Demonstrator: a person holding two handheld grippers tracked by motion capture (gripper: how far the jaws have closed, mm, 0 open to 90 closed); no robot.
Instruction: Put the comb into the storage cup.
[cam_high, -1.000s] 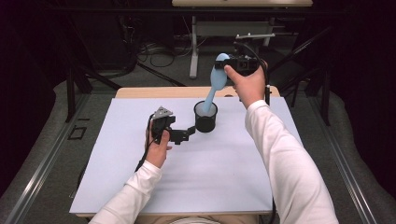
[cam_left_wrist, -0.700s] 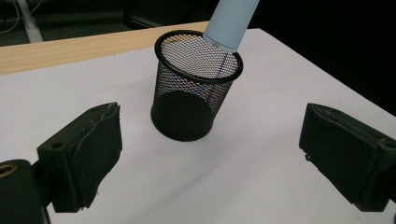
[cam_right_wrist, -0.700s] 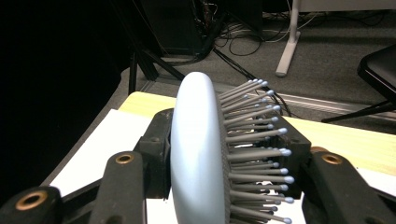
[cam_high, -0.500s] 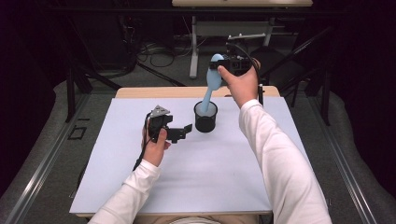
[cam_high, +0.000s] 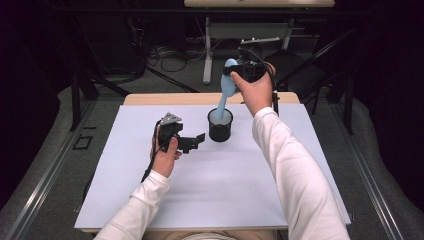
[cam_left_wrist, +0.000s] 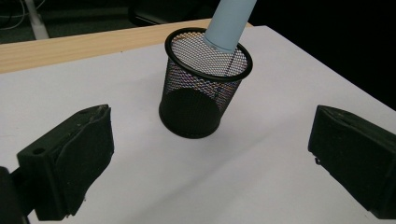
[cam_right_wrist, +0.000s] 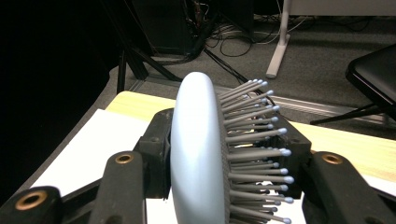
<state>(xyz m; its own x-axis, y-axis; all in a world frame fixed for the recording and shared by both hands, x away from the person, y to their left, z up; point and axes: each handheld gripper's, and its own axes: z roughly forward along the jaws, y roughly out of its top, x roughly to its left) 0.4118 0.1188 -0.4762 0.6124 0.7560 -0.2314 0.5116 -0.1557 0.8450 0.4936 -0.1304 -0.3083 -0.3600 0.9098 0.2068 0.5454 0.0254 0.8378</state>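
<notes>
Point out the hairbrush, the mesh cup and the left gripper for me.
hairbrush (cam_right_wrist: 198, 154): right gripper view, the smooth pale blue back of its head.
mesh cup (cam_left_wrist: 196, 100): left gripper view, its black mesh side wall.
left gripper (cam_high: 196, 141): high view, midway between its open fingers.

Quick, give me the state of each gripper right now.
Left gripper: open, holding nothing, jaws pointing at the mesh cup.
Right gripper: shut on the blue hairbrush, handle down in the cup.

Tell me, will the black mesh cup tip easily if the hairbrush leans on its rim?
Probably yes. The mesh cup looks thin and light. The hairbrush stands taller than the cup, with its head high above, so it could lever the rim sideways. The cup's flat base should stop rolling.
</notes>
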